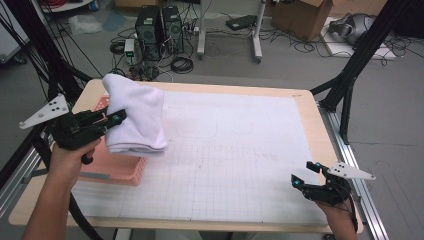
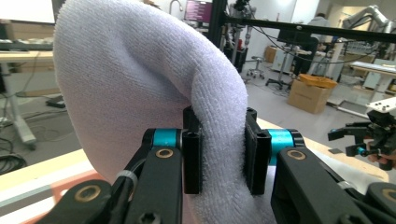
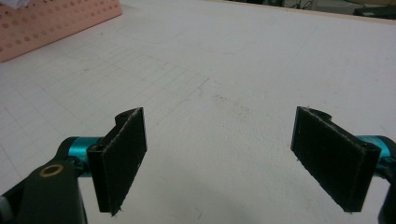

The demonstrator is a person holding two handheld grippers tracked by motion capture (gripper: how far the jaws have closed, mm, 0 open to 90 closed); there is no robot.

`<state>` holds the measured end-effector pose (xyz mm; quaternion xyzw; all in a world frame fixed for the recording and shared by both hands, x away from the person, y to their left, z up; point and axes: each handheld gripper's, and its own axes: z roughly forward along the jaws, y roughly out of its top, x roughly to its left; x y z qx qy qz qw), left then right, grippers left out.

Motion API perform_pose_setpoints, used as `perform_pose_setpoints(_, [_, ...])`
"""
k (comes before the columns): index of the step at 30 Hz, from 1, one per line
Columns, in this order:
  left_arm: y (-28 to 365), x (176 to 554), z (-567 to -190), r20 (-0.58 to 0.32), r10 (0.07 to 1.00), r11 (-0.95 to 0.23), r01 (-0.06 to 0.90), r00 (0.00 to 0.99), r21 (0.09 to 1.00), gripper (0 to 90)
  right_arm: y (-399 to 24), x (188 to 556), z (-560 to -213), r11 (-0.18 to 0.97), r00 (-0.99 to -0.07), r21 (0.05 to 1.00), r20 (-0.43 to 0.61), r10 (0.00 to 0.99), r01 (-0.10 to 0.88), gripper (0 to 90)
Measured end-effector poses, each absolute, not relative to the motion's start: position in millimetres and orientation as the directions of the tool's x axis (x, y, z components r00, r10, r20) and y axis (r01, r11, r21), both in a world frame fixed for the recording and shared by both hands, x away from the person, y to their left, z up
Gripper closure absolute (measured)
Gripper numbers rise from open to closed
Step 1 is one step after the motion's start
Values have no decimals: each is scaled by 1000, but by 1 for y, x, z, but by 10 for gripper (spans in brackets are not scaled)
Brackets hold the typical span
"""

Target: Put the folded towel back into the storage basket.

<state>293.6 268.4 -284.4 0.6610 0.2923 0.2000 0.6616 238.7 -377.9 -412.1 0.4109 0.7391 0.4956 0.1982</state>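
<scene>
Your left tool (image 1: 116, 119) clamped on white towel (image 1: 137, 120), thick fold pinched between pads (image 2: 192, 161). Towel hangs at left of frame, draped above pink basket (image 1: 117, 170), lower edge close over basket rim. Step looks like lifting towel out of basket. Your right tool (image 1: 306, 175) at lower right, jaws wide apart, nothing between them, hovering over white surface (image 1: 240, 150). Next move likely: carry towel onto open surface, bring right tool over for free corner.

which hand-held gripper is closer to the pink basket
Left. The left hand-held gripper is right above the pink basket, clamped on a white towel. The right hand-held gripper is open at the table's opposite near corner, far from it.
</scene>
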Motion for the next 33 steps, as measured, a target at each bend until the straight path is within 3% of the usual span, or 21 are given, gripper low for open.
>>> perform_pose_setpoints(19, [335, 300, -297, -189, 695, 112, 155, 694, 982, 735, -371, 242, -416, 231, -587, 876, 72, 806, 424, 170])
perform_pose_setpoints(33, [339, 310, -325, -229, 689, 108, 216, 687, 971, 732, -365, 240, -412, 257, -601, 879, 41, 798, 402, 171])
